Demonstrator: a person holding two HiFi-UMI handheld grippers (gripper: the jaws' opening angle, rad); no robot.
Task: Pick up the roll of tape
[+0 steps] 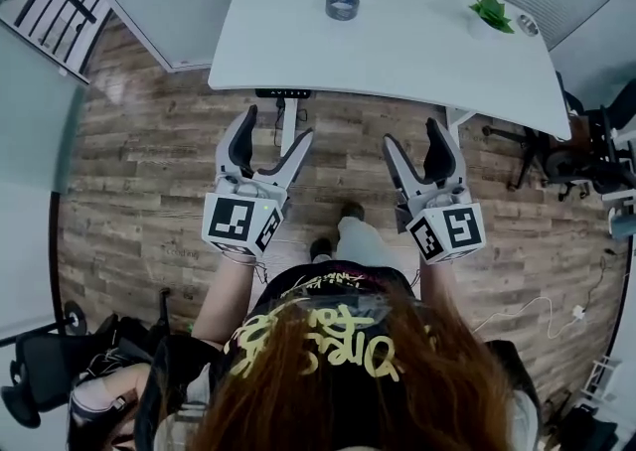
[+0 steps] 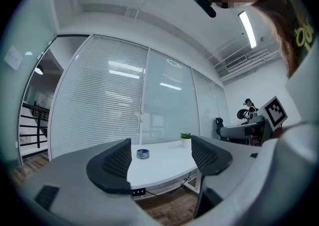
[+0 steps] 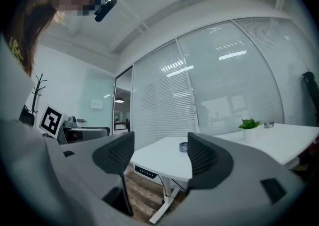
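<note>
A grey roll of tape (image 1: 342, 5) lies flat near the far edge of the white table (image 1: 298, 52). Both grippers are held over the wooden floor, short of the table's near edge. My left gripper (image 1: 269, 137) is open with nothing between its fingers; in its own view the tape (image 2: 143, 154) shows far off between the jaws. My right gripper (image 1: 415, 146) is open and empty too. In the right gripper view the tape (image 3: 183, 146) peeks out beside the right jaw, on the table (image 3: 164, 158).
A small potted plant (image 1: 491, 14) and a small round dish (image 1: 528, 25) stand at the table's far right. Office chairs (image 1: 566, 156) crowd the right side, another chair (image 1: 40, 379) sits at lower left. Glass partitions with blinds stand behind the table.
</note>
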